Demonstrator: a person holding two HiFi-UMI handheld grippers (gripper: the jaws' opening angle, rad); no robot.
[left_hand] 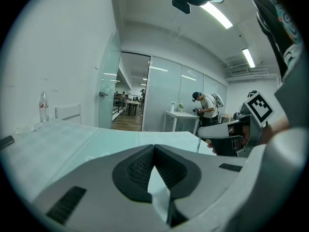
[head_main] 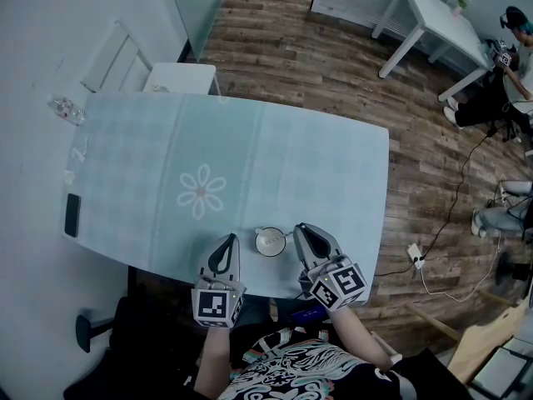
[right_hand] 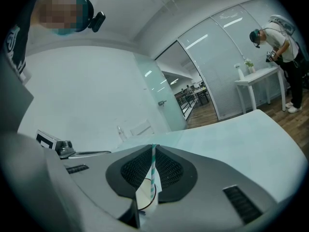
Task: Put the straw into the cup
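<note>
Right gripper (head_main: pixel 301 233), at the cup's (head_main: pixel 271 242) 3 o'clock, is clamped on the straw (right_hand: pixel 154 170); left gripper (head_main: pixel 226 244), at its 8 o'clock, has jaws pressed together, empty

table (head_main: pixel 333 165) | cup (head_main: pixel 271 242) at near edge | phone (head_main: pixel 72 215) at left edge

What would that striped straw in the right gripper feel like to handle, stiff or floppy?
The straw looks thin and slender, so it is probably very light and bendy. The right gripper is shut on it; a harder squeeze might crease it, and a bump might swivel it.
</note>
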